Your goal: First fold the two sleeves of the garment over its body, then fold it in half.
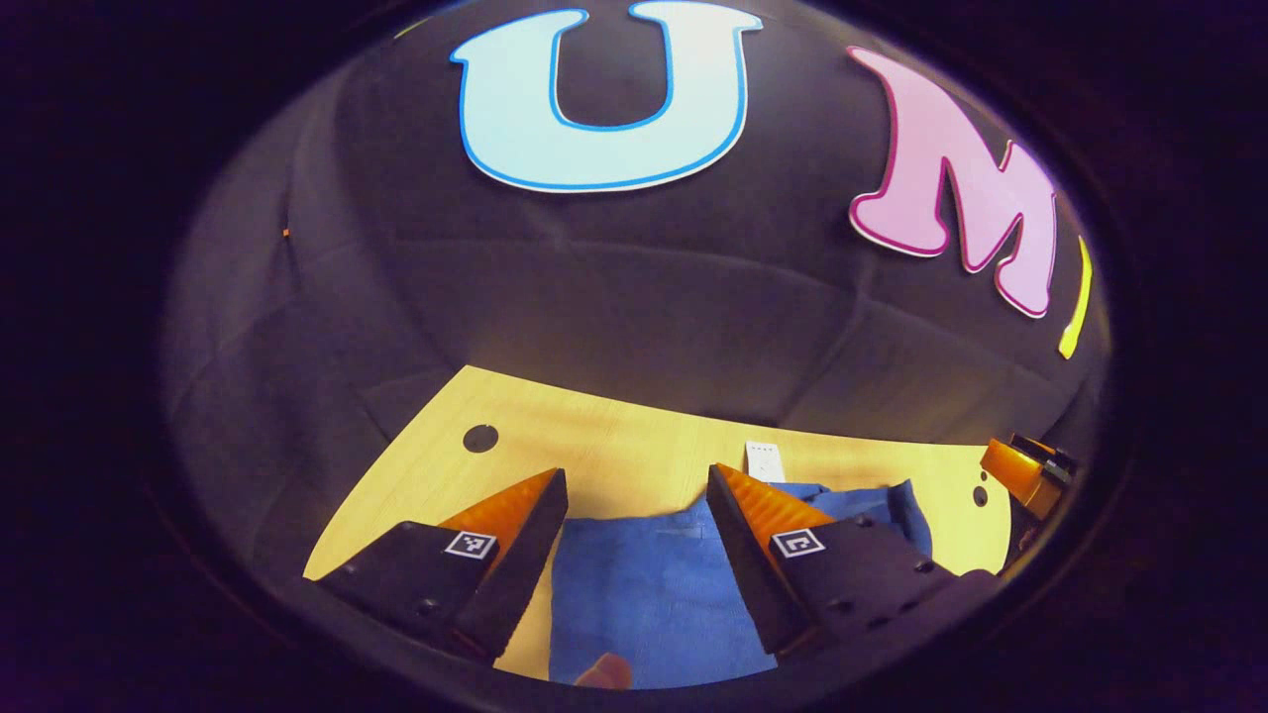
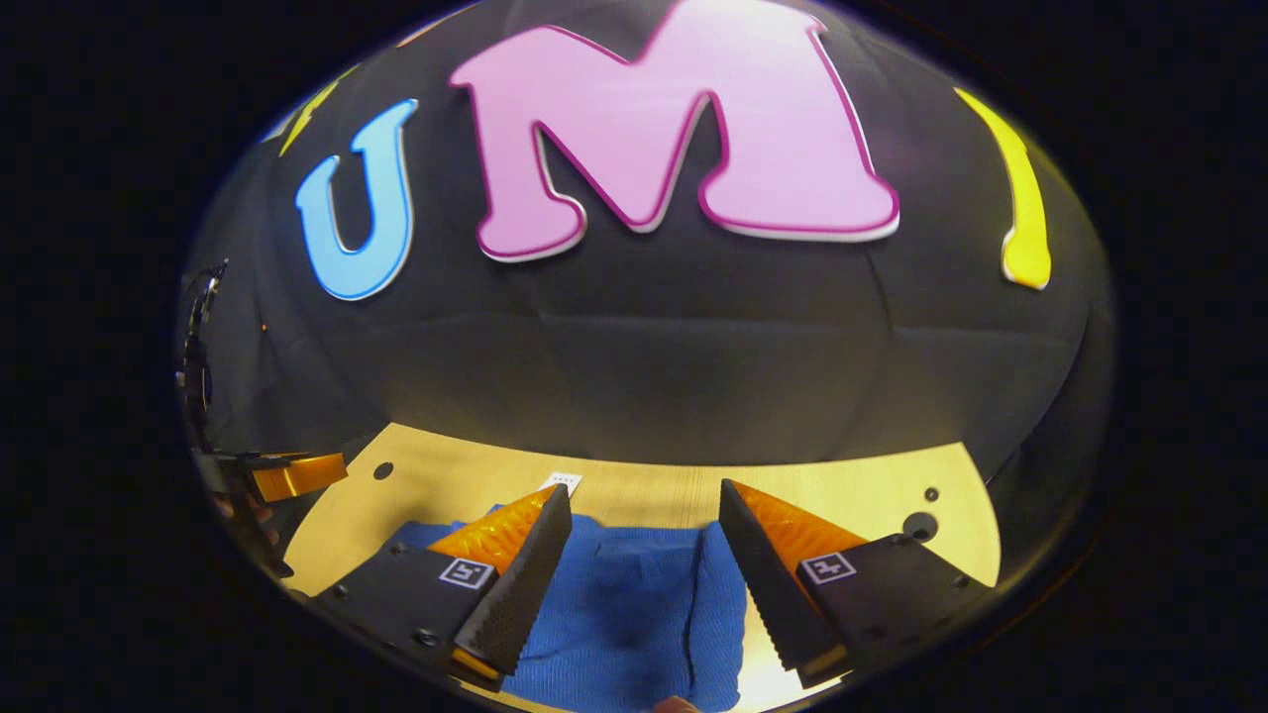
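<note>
Blue garment (image 1: 644, 594) lies on the table (image 1: 634, 451) beneath both wide-open, empty hand-held grippers (image 1: 636, 485) (image 2: 644, 500).

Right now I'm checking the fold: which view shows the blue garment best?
The right gripper view: the blue garment spreads across the table between open jaws, a crease showing. The left gripper view shows its edge and bunched cloth.

Wooden table (image 1: 634, 451) (round holes), small white tag (image 1: 764, 461), perhaps paper.
</note>
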`<state>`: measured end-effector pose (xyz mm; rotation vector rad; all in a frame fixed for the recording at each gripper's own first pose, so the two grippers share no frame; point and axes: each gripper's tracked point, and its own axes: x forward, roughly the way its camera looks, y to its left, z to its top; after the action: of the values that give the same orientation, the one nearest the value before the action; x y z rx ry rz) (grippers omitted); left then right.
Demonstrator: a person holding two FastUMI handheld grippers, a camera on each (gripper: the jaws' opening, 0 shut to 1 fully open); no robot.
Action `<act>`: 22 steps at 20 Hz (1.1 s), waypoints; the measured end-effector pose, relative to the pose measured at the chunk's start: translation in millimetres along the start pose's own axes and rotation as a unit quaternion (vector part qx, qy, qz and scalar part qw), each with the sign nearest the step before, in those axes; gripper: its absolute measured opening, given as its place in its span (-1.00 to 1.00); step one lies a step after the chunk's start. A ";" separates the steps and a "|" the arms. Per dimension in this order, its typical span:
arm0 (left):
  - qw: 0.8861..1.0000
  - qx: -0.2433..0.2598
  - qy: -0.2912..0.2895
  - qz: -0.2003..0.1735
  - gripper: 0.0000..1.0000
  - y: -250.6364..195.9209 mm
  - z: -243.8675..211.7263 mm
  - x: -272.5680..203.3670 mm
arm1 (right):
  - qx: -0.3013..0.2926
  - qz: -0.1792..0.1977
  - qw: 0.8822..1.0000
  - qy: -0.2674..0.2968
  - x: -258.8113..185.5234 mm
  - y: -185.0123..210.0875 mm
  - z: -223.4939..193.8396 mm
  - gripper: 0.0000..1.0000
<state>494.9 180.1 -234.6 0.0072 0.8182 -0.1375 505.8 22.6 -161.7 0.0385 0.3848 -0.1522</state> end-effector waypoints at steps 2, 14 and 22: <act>0.999 0.024 -0.014 -0.025 0.67 -15.4 -1.3 -23.2 | -0.016 0.004 0.999 -0.030 -27.6 15.8 21.3 0.93; 0.978 0.113 -0.143 -0.104 0.67 -26.2 -19.7 -205.8 | -0.065 -0.030 0.987 -0.143 -225.2 89.0 52.7 0.92; 0.957 0.122 -0.240 -0.110 0.66 -25.2 -84.3 -303.7 | -0.045 -0.026 0.983 -0.176 -322.7 125.4 7.6 0.91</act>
<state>225.4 196.4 -70.0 0.1119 0.3099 -0.4337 232.7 191.3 -32.1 -0.0872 0.0395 -0.1893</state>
